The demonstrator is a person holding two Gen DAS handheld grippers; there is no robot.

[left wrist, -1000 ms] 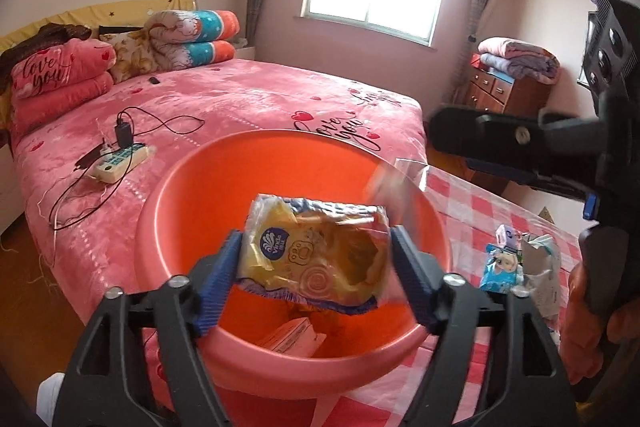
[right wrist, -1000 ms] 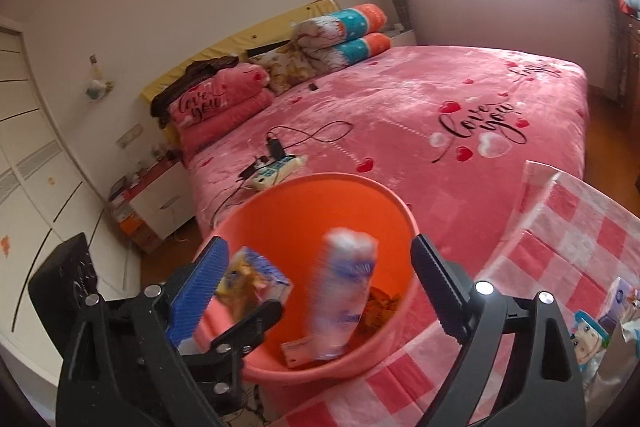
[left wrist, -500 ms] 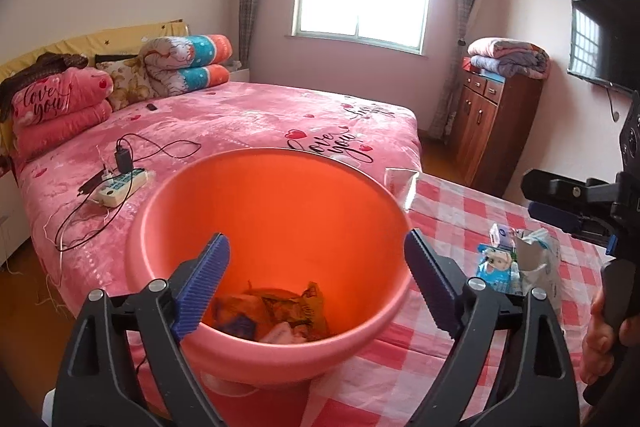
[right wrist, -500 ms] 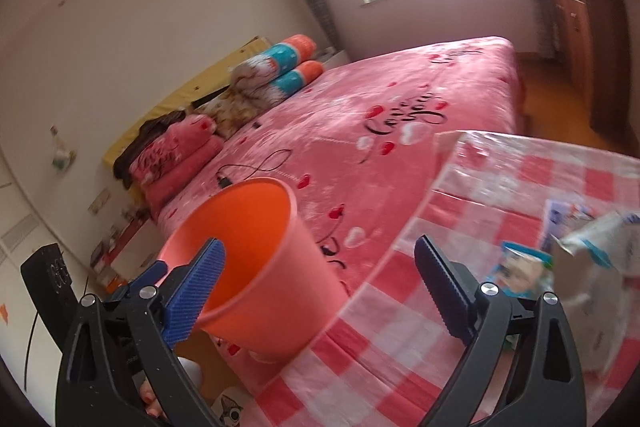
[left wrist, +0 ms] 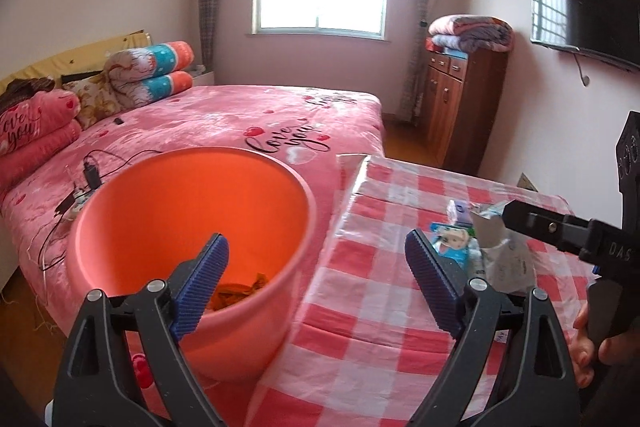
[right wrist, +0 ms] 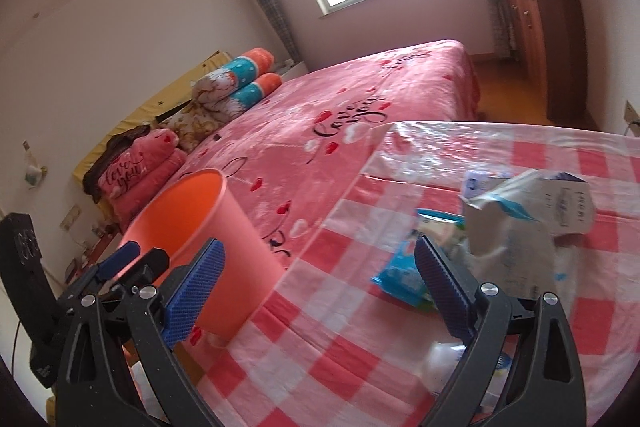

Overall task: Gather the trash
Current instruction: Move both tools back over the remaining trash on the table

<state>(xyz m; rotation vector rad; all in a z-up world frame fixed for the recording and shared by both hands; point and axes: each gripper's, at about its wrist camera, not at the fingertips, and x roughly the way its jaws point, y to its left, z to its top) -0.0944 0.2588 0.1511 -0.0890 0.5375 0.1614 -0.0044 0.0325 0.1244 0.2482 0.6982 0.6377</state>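
An orange bin (left wrist: 192,227) stands beside the checkered table (left wrist: 372,307), with orange wrappers (left wrist: 240,291) at its bottom. My left gripper (left wrist: 316,283) is open and empty, over the bin's near rim and the table edge. My right gripper (right wrist: 316,287) is open and empty above the table, just left of the trash pile. The pile holds a crumpled white bag (right wrist: 528,227), a blue wrapper (right wrist: 404,275) and a small blue-white pack (right wrist: 476,183). The pile shows in the left wrist view too: white bag (left wrist: 508,259), blue wrapper (left wrist: 452,243). The bin (right wrist: 192,239) shows at left in the right wrist view.
A pink bed (left wrist: 224,123) lies behind the bin, with a power strip and cable (left wrist: 84,187) on it. A wooden dresser (left wrist: 464,99) stands at the far wall. A clear object (right wrist: 444,359), partly hidden, lies near my right gripper's fingers.
My left gripper let the yellow snack bag fall into the bin and opened. My right gripper dropped its white packet in, then swung right over the table toward the trash pile.
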